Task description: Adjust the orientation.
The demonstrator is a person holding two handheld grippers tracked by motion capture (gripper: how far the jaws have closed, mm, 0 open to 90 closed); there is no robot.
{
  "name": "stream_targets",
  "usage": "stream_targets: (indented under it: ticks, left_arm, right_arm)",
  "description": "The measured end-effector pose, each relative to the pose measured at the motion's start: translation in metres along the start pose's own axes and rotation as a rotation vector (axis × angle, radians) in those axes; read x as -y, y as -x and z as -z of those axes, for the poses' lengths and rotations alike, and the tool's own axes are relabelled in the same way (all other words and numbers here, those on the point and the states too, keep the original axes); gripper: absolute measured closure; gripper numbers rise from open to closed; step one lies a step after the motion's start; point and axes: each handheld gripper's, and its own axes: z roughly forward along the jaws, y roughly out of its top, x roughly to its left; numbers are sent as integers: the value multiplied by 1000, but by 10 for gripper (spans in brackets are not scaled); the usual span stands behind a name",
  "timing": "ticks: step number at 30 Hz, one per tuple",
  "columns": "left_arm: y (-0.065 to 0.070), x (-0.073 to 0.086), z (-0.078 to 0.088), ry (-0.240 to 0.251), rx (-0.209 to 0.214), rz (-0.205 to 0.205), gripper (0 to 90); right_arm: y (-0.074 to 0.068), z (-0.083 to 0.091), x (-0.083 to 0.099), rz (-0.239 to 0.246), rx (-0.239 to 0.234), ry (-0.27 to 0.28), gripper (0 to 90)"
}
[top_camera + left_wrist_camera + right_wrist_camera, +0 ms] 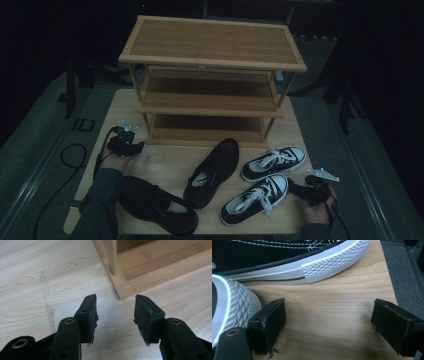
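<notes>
My right claw (328, 325) hangs wide with nothing between its jaws, low over the near right corner of the worktop (332, 302). Just beside its left jaw sits the white toe cap of the near sneaker (255, 199); the far sneaker (274, 162) lies a little beyond it, toes to the right. I judge the wide spread is meant to take that toe or sole. My left claw (115, 315) is also open and empty, resting at the left of the worktop, aimed at the near left foot of the rack (210, 82). Between the claws lie two black shoes (212, 172), one mid-worktop, one at the near edge. The rack's shelves stand bare, ready for pairs.
</notes>
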Motion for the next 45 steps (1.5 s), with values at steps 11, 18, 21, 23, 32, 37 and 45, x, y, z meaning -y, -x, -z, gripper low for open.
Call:
stream_targets:
  ticks: [11, 18, 21, 23, 32, 37, 45]
  left_arm:
    - [-9, -1, 10, -27, 112, 58, 580]
    - [-10, 1, 21, -7, 113, 80, 571]
    - [-10, 2, 26, 7, 137, 92, 595]
    - [-9, 3, 28, 6, 140, 82, 596]
    - [-2, 5, 34, 10, 160, 58, 597]
    - [1, 5, 39, 16, 171, 49, 598]
    - [4, 7, 47, 22, 189, 36, 604]
  right_arm:
    - [0, 0, 0, 1, -1, 0, 123]
    - [0, 0, 0, 2, -2, 0, 123]
    - [0, 0, 0, 2, -2, 0, 123]
    - [0, 0, 0, 2, -2, 0, 123]
    - [0, 0, 0, 2, -2, 0, 123]
    - [0, 0, 0, 2, -2, 0, 123]
    - [0, 0, 0, 1, -2, 0, 123]
